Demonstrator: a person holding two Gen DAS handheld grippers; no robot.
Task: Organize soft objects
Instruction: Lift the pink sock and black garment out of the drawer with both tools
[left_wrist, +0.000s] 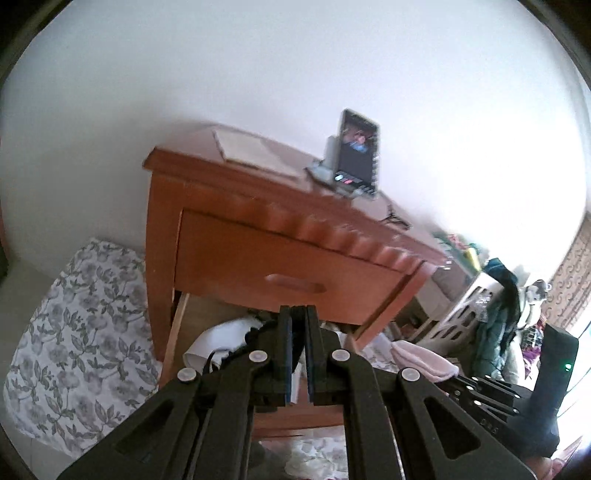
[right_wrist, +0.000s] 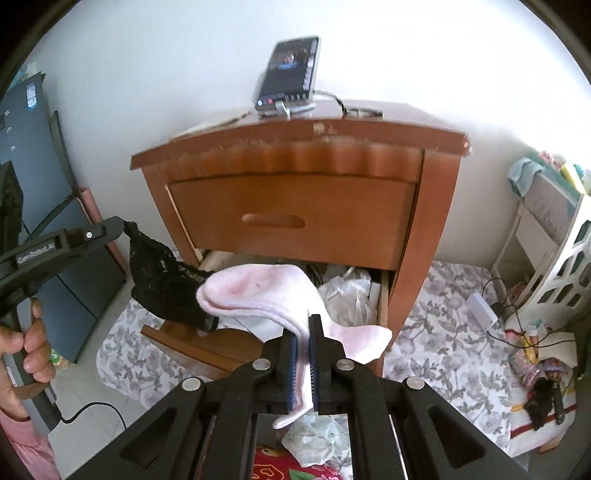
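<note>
Wooden nightstand (right_wrist: 295, 206) against white wall, upper drawer closed, lower drawer (right_wrist: 382, 295) pulled out with clothes inside. Right gripper (right_wrist: 303, 332) clenched on pink sock (right_wrist: 258, 291), held above lower drawer. Left gripper (right_wrist: 123, 225) clenched on black lace garment (right_wrist: 159, 280), hanging just left of sock. Phone (right_wrist: 290, 72) propped on surface

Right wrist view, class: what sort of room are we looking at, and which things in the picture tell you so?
Most likely a bedroom. A wooden nightstand stands against the wall with a phone propped on top, its lower drawer is open and stuffed with soft things, and a white laundry basket stands to the right.
</note>
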